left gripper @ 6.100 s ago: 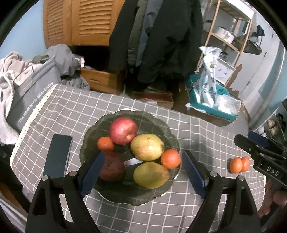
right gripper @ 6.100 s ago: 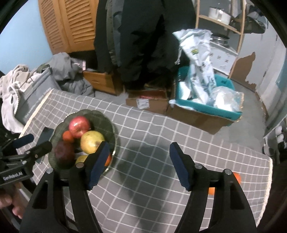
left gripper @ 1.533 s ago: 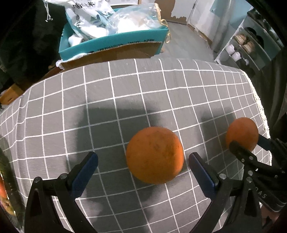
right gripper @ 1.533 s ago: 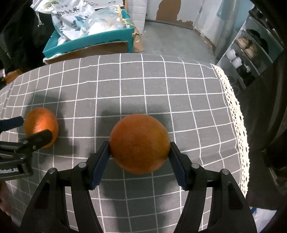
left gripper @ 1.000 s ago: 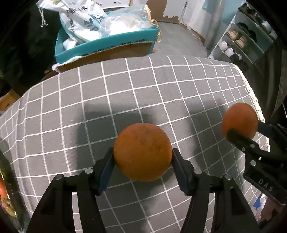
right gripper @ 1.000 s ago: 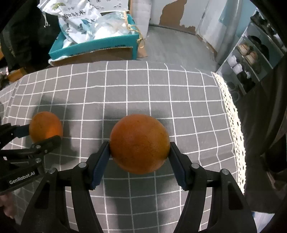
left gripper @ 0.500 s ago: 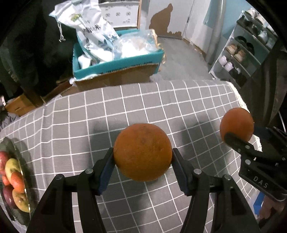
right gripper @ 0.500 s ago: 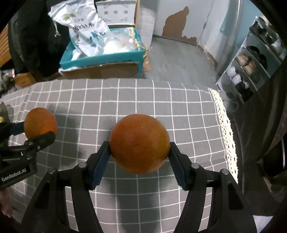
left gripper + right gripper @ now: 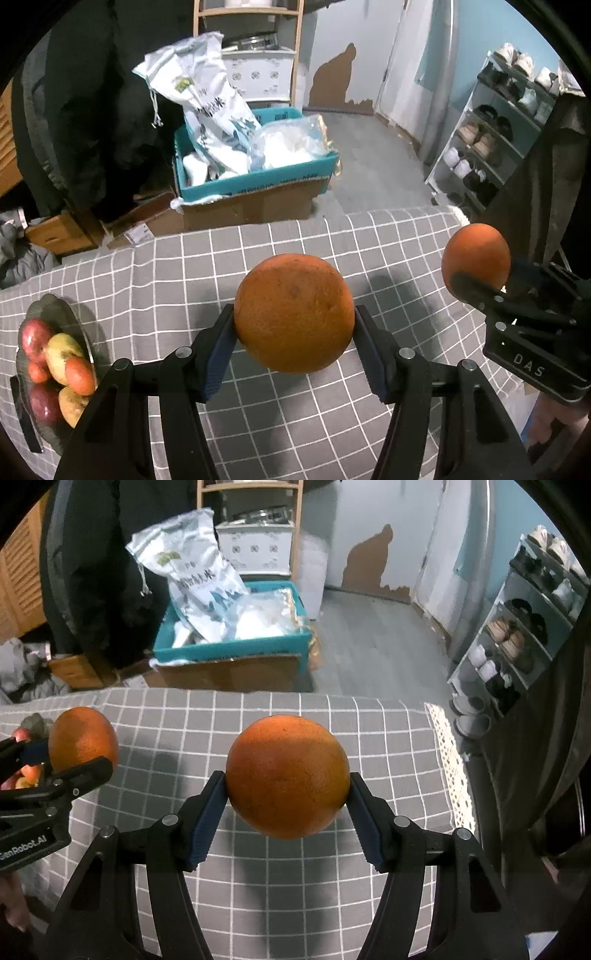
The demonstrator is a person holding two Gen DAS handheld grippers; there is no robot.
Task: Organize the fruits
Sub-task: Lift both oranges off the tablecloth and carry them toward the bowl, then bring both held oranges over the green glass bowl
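My left gripper [image 9: 294, 345] is shut on an orange [image 9: 294, 314] and holds it above the grey checked tablecloth [image 9: 332, 424]. My right gripper [image 9: 287, 806] is shut on a second orange [image 9: 287, 777], also lifted off the cloth. Each held orange shows in the other view: the right one at the right in the left wrist view [image 9: 475, 256], the left one at the left in the right wrist view [image 9: 83, 744]. A dark glass plate [image 9: 64, 312] with apples, pears and small oranges sits at the table's left end.
The table's far edge drops to the floor, where a teal box on cardboard [image 9: 255, 181] holds white bags. A lace-trimmed right table edge [image 9: 448, 753] is close to the right gripper. A shoe rack [image 9: 524, 627] stands at the right, dark coats [image 9: 92, 92] hang behind.
Both grippers have risen higher above the table with their oranges. The views have tilted up, showing more of the room and the whole plate at the left.
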